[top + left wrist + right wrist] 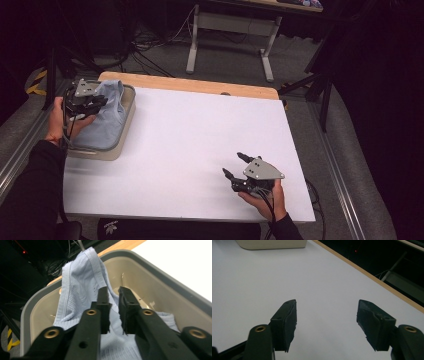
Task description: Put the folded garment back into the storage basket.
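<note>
A light blue cloth (107, 125) lies in a beige tub (128, 111) at the table's left side, with one end draped up over the tub's far rim. My left gripper (99, 103) hovers over the cloth, held from the tub's left. In the left gripper view its jaws (113, 293) stand a narrow gap apart just above the cloth (80, 285), and nothing is pinched between them; the tub's rim (160, 277) curves behind. My right gripper (232, 163) rests low near the table's front right, open, with only bare white table between its jaws (327, 315).
The white table top (190, 130) has a wooden strip (200, 86) along its far edge. A desk frame (230, 30) and cables stand on the floor beyond. The tub's corner (272, 244) lies far ahead of the right gripper.
</note>
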The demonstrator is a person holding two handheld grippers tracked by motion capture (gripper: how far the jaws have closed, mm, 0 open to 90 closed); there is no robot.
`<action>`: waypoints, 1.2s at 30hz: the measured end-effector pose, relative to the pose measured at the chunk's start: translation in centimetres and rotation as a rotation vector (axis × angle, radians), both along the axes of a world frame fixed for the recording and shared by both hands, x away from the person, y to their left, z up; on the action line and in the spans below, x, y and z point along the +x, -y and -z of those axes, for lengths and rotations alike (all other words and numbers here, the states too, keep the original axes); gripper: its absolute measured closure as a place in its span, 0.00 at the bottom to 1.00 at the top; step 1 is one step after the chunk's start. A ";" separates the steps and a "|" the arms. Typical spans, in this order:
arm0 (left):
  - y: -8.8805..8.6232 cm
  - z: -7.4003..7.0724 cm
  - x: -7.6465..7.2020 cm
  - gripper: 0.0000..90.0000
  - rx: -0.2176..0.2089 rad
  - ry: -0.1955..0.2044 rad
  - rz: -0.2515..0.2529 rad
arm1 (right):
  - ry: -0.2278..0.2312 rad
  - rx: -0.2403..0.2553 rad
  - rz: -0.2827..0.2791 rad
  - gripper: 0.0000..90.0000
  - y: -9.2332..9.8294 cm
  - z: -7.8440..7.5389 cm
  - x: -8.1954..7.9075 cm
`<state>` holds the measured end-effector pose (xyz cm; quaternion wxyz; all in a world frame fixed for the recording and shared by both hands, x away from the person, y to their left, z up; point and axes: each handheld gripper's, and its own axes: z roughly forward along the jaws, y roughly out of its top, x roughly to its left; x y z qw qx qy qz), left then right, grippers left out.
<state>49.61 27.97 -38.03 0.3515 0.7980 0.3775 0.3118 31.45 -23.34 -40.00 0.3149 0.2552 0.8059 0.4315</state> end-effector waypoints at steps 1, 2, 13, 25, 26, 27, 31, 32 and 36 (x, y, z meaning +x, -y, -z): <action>0.0 -0.1 -0.1 0.82 -0.007 0.010 0.005 | 0.003 0.000 0.002 0.37 0.0 0.0 0.0; 0.0 -0.1 -0.2 0.81 -0.012 0.016 0.006 | 0.003 0.002 0.003 0.37 0.0 0.0 0.0; 0.4 -0.6 -1.1 0.61 -0.086 0.091 0.033 | 0.032 0.013 0.027 0.35 0.2 -0.1 0.0; 1.2 -0.8 -1.5 0.45 -0.123 0.137 0.034 | 0.056 0.033 0.076 0.25 0.5 -0.2 0.1; 1.2 -0.8 -1.6 0.44 -0.126 0.140 0.035 | 0.057 0.032 0.081 0.24 0.5 -0.2 0.1; 1.2 -0.8 -1.6 0.43 -0.126 0.140 0.035 | 0.057 0.032 0.081 0.24 0.5 -0.2 0.1; 1.5 -0.9 -1.8 0.36 -0.141 0.154 0.036 | 0.066 0.042 0.105 0.20 0.5 -0.1 0.2; 1.6 -1.0 -1.8 0.34 -0.143 0.158 0.037 | 0.069 0.041 0.107 0.20 0.5 -0.1 0.2; 1.9 -1.1 -2.0 0.27 -0.148 0.165 0.040 | 0.073 0.035 0.118 0.17 0.5 -0.1 0.3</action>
